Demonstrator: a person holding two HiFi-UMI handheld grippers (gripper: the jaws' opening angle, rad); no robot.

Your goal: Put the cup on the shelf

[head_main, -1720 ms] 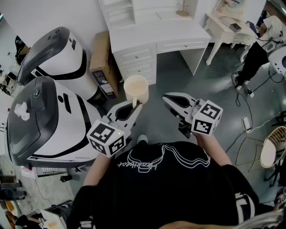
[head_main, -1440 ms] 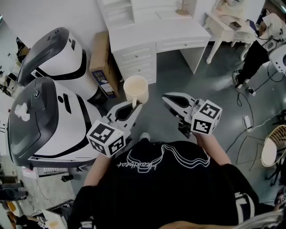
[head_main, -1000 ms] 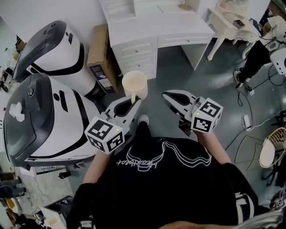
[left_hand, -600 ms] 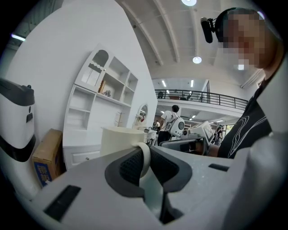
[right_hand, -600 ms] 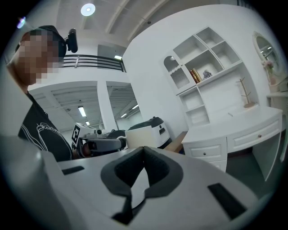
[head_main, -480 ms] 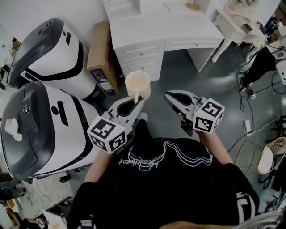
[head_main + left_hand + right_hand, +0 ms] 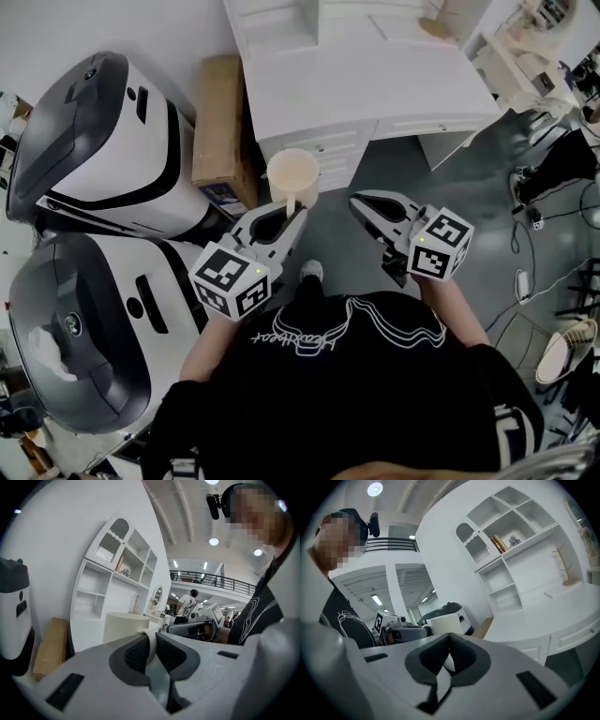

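A cream cup (image 7: 292, 172) hangs upright over the floor just in front of the white desk (image 7: 375, 75). Its handle is pinched between the pads of my left gripper (image 7: 292, 208). In the left gripper view the cup (image 7: 123, 626) stands beyond the jaws, with my left gripper (image 7: 151, 643) shut on the handle. The white shelf unit (image 7: 117, 573) rises behind it against the wall. My right gripper (image 7: 362, 200) hovers beside the cup to its right, holding nothing. In the right gripper view my right gripper (image 7: 450, 639) shows its pads meeting, with the shelf unit (image 7: 511, 550) ahead.
Two big white-and-black machines (image 7: 103, 141) (image 7: 84, 347) stand at the left. A cardboard box (image 7: 223, 122) leans between them and the desk. A small white table (image 7: 534, 56) and a wire chair (image 7: 567, 352) are at the right, with cables on the grey floor.
The desk and shelf have drawn closer and shifted right in the head view. Both grippers keep their pose, and the cup stays in the left one.
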